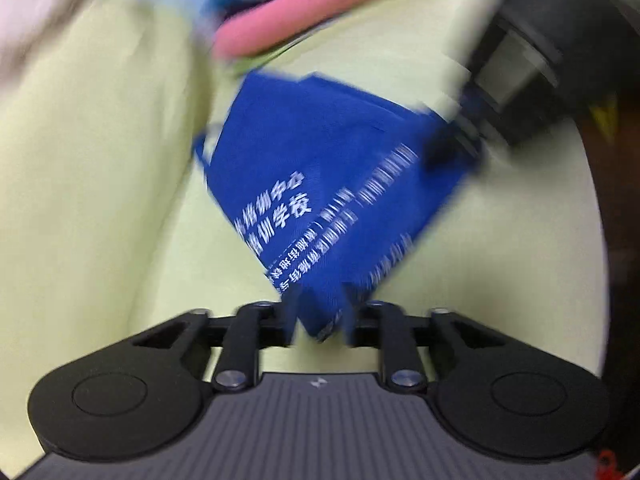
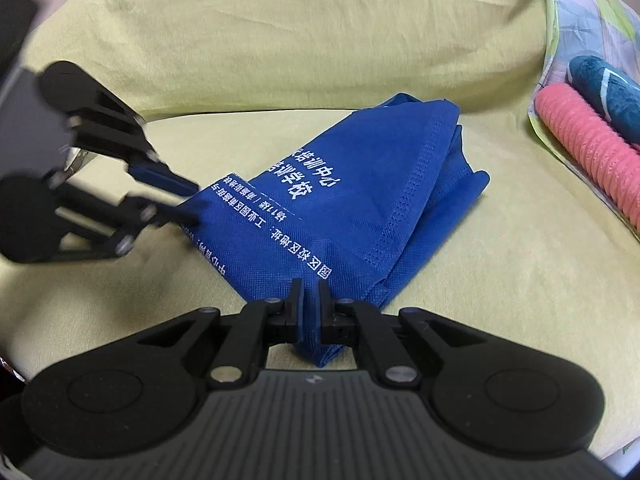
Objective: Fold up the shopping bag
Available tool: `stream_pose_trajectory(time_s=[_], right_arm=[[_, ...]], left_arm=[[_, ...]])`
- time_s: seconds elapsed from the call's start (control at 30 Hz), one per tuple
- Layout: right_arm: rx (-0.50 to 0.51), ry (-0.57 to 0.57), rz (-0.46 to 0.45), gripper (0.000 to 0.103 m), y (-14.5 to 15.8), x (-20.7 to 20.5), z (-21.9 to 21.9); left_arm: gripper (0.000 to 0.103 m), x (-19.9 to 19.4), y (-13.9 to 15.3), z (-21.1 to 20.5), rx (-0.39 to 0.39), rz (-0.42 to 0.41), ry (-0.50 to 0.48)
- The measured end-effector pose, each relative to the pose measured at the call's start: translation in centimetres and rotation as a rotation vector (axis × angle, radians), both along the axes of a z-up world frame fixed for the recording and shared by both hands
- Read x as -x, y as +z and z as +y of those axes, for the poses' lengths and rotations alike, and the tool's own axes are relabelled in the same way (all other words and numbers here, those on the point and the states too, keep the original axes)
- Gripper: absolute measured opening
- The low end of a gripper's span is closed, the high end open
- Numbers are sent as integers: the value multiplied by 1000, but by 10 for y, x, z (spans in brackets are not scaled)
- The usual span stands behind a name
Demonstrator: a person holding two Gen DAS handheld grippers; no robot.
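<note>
While both pinch blue bag [image 2: 320, 216], right claw [image 2: 309, 300], left claw [image 2: 188, 200] nearly closed.

Left wrist view motion-blurred, shopping bag [image 1: 320, 184] print unreadable, pink roll [image 2: 588, 152] cut off at right edge

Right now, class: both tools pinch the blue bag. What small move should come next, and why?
Probably carry both corners together across the bag toward its far edge. The left tool and right tool each pinch a near corner, and the rest lies bunched on the yellow cushion.

2 close wrist views, bag [image 2: 320, 208] shared, 1 blurred
</note>
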State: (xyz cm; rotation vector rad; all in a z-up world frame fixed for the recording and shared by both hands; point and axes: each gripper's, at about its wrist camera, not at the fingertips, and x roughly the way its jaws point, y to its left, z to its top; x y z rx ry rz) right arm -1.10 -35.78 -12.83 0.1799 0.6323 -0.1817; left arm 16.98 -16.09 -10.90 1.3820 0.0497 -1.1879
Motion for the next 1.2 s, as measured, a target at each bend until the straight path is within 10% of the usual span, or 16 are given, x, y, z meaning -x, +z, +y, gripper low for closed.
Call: stream_pose_trajectory(time_s=[0.13, 0.33, 0.53, 0.67, 0.83, 1.03, 1.2], right_arm=[[-12, -2, -8, 1, 0, 1, -1], [-16, 2, -14, 1, 0, 2, -2], [7, 20, -29, 2, 2, 4, -1], [140, 101, -103, 41, 10, 21, 11], [523, 321, -105, 59, -3, 35, 36], [829, 431, -96, 58, -29, 17, 46], [691, 402, -88, 34, -28, -1, 32]], left_arm=[[55, 18, -37, 24, -76, -305, -243], [49, 7, -64, 3, -103, -498, -374], [24, -8, -54, -20, -190, -356, -349], [23, -14, -46, -27, -172, -270, -287], [23, -18, -35, -33, -171, -200, -261], [23, -21, -30, -35, -193, -153, -275], [24, -25, -24, -42, -189, -66, -232]])
